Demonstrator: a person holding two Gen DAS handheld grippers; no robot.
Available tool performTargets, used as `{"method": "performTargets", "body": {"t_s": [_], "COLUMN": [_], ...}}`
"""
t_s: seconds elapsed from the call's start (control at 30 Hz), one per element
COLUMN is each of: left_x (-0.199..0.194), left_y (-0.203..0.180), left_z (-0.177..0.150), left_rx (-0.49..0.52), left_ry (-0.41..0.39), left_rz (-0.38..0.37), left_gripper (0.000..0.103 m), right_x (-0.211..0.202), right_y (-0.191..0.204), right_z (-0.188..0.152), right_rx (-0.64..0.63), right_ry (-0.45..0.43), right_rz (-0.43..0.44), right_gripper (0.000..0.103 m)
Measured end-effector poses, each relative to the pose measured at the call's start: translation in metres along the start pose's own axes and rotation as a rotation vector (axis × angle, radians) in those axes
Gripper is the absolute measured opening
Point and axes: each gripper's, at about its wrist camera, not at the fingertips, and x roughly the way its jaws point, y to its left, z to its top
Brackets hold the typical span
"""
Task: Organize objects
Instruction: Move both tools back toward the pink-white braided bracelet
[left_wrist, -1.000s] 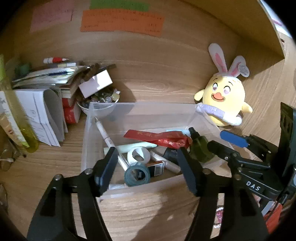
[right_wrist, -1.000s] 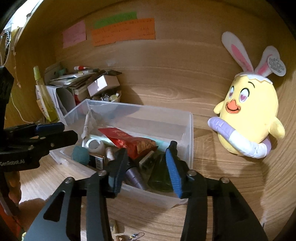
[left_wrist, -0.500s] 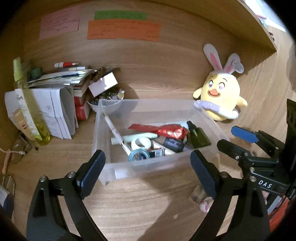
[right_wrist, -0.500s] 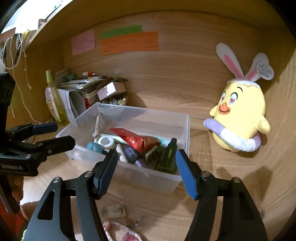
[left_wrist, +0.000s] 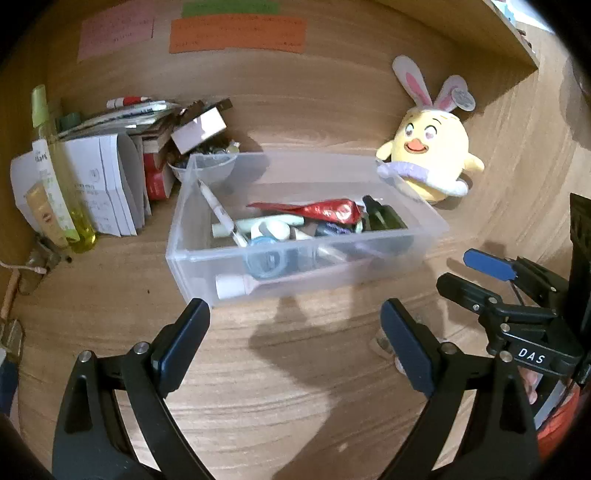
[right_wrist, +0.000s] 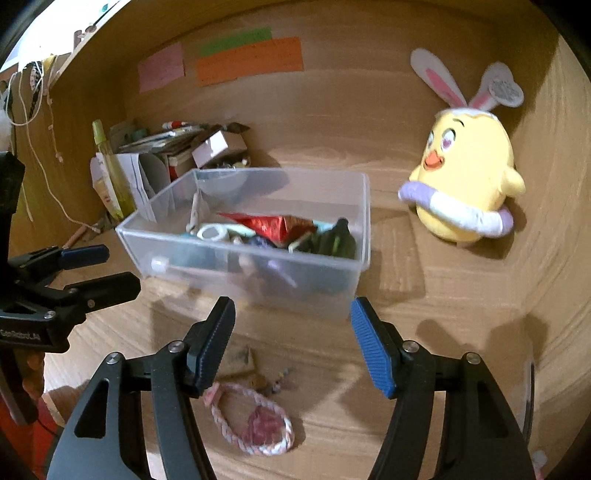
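Bin: clear rectangular plastic storage bin (left_wrist: 207, 258) sits mid-desk on the wood-grain desk surface (left_wrist: 295, 387), long side facing the grippers, all four rims free of anything on top.
Contents: red foil packet (left_wrist: 325, 211) lies across the top; white pen (left_wrist: 218, 210) leans up the bin's left wall; dark green bottle (left_wrist: 380, 218) at the right end; white tape roll (left_wrist: 269, 230) in the middle; the rest is too jumbled to tell.
Bin front edge: bare wood btwn it and both grippers, shadows only.
Bin left: gap of bare wood, then a stack of white papers and booklets (left_wrist: 103, 184) and a tall yellow-green spray bottle (left_wrist: 55, 166) standing upright by the side wall.
Bin back-left: small clear bowl of bits (left_wrist: 207, 162) just behind the corner, touching or nearly, can't tell.
Bin right: open wood, then a yellow chick plush w/ bunny ears (right_wrist: 469, 181) against the back wall, apart from the bin.
L gripper (left_wrist: 295, 325): jaws spread wide, nothing btwn them, short of the bin's front wall.
R gripper (right_wrist: 291, 325): jaws parted, empty, also short of the bin.
Near R gripper: pink-white braided cord loop (right_wrist: 255, 424) on the wood below the fingers; small tan scrap (right_wrist: 240, 358) beside it.
Back wall: orange paper note (left_wrist: 236, 35), pink paper note (left_wrist: 114, 33).
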Motion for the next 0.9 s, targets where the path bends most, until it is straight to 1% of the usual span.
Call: {"method": "performTargets", "body": {"t_s": [0.2,0.37,0.53,0.67,0.7,0.77,0.8,0.9], "left_x": [0.008,0.016,0.022,0.026,0.028,0.03,0.031,0.034], "left_y": [-0.004,-0.004,-0.008,-0.017,-0.02,-0.023,-0.024,-0.025], "left_z": [-0.017,-0.032,-0.037,-0.037,-0.037,-0.037,-0.037,-0.037], "left_rx": [0.006,-0.01,-0.017,0.015,0.027,0.044,0.045,0.036], "left_ry": [0.046,0.085,0.109,0.121,0.121,0.125,0.129,0.136], "left_rz": [-0.015,-0.029,-0.046,-0.056,-0.055,-0.055,-0.057,-0.069], "left_gripper": [0.095,0.095,0.095,0.095,0.095,0.095,0.095,0.095], "right_x": [-0.006,-0.005,-0.003,0.005,0.006,0.007,0.007,0.007], "right_y": [-0.007,-0.008,-0.001,0.0,0.0,0.002,0.003,0.007], "right_z": [-0.019,-0.034,-0.042,-0.048,-0.05,-0.054,-0.056,-0.059], "right_rx": [0.006,0.002,-0.035,-0.032,-0.03,-0.031,-0.034,-0.051], "right_ry": [0.038,0.08,0.092,0.125,0.132,0.146,0.146,0.153], "right_rz": [-0.027,-0.03,-0.036,-0.051,-0.044,-0.026,-0.015,0.002], "right_gripper": [0.062,0.062,0.062,0.061,0.06,0.049,0.047,0.034]}}
